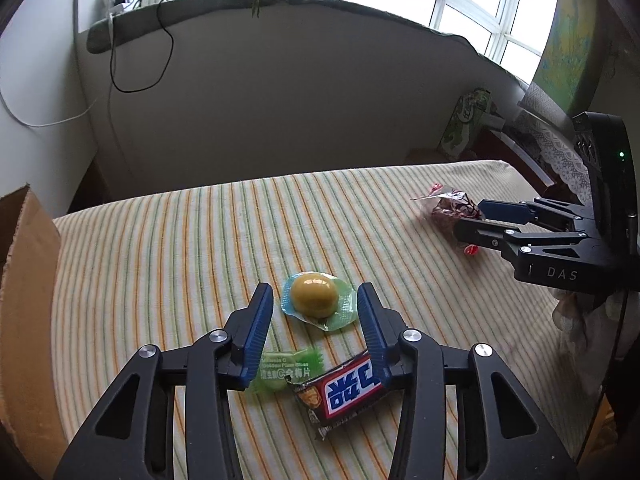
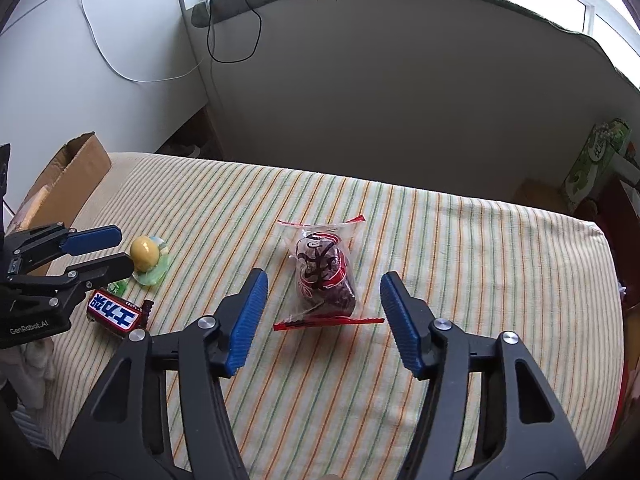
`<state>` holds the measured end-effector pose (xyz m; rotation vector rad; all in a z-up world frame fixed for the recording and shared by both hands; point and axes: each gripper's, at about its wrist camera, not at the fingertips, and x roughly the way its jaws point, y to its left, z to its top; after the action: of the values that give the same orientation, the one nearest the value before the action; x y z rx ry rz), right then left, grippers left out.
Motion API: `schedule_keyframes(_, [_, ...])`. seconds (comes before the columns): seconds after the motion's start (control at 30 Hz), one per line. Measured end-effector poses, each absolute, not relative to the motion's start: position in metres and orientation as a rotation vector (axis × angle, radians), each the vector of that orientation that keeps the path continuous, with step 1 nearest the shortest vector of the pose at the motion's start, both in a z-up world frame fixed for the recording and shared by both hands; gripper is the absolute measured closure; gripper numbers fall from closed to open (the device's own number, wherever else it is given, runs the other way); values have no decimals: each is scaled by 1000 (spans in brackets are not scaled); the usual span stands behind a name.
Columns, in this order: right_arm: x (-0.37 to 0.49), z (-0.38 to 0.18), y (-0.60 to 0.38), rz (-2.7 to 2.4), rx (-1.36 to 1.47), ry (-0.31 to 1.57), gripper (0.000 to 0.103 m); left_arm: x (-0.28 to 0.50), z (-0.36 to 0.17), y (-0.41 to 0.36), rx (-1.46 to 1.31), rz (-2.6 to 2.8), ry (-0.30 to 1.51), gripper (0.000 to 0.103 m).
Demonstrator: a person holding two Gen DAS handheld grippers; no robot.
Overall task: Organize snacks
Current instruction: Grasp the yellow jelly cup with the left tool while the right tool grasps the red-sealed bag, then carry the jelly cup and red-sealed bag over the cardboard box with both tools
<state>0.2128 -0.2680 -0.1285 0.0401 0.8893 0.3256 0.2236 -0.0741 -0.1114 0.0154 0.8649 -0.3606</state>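
The left tool (image 1: 316,312) stands wide, holding nothing, its blue ribbed pads either side of the yellow domed jelly cup with its clear green-edged film (image 1: 316,300); the spread looks chosen to take the dome across its width, though the pads are still apart from it. Just nearer the camera, under the same tool, lie a small green translucent sachet of plum slices (image 1: 286,370) and a brown, red and blue wrapped chocolate bar (image 1: 344,394), the two touching or nearly so. The right tool (image 2: 322,300) is likewise wide and empty, poised above the clear plastic packet with red seals and dark dried fruit inside (image 2: 326,276), which lies between its pads and well apart from the other three snacks. All four rest on the striped cream, green and orange cloth over the desk (image 2: 460,240). At the left edge stands an open brown cardboard box (image 2: 76,168), probably where the snacks are meant to go; none appears moved there yet, so the sorting seems barely begun.
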Motion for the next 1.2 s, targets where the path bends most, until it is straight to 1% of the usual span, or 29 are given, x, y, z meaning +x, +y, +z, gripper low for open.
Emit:
schedule_keyframes(0.1, [217,-132,-267,329,46,896,44,227,-114,-76,30,-358,870,69])
schedule_keyframes(0.2, [221,-136,-265,326,39,910,44,230,-118,-77,33,-364,888,70])
schedule_keyframes(0.23, [222,-137,-264,326,37,913,46,230,-120,-78,35,-366,893,70])
schedule_keyframes(0.27, [223,-138,-264,328,36,915,49,230,-121,-79,37,-367,894,71])
schedule_keyframes(0.3, [224,-139,-263,330,34,918,58,230,-123,-79,43,-365,892,74])
schedule_keyframes(0.33, [225,-140,-262,330,32,923,62,230,-123,-80,44,-365,889,75])
schedule_keyframes(0.37, [226,-141,-262,331,29,928,63,230,-123,-80,44,-369,886,77])
schedule_keyframes(0.53, [226,-142,-261,335,33,932,69,229,-122,-79,44,-369,878,78])
schedule_keyframes(0.87, [217,-128,-266,334,51,899,69,223,-112,-78,31,-381,839,78])
schedule_keyframes(1.2, [199,-98,-264,342,57,850,69,204,-87,-63,7,-379,764,78])
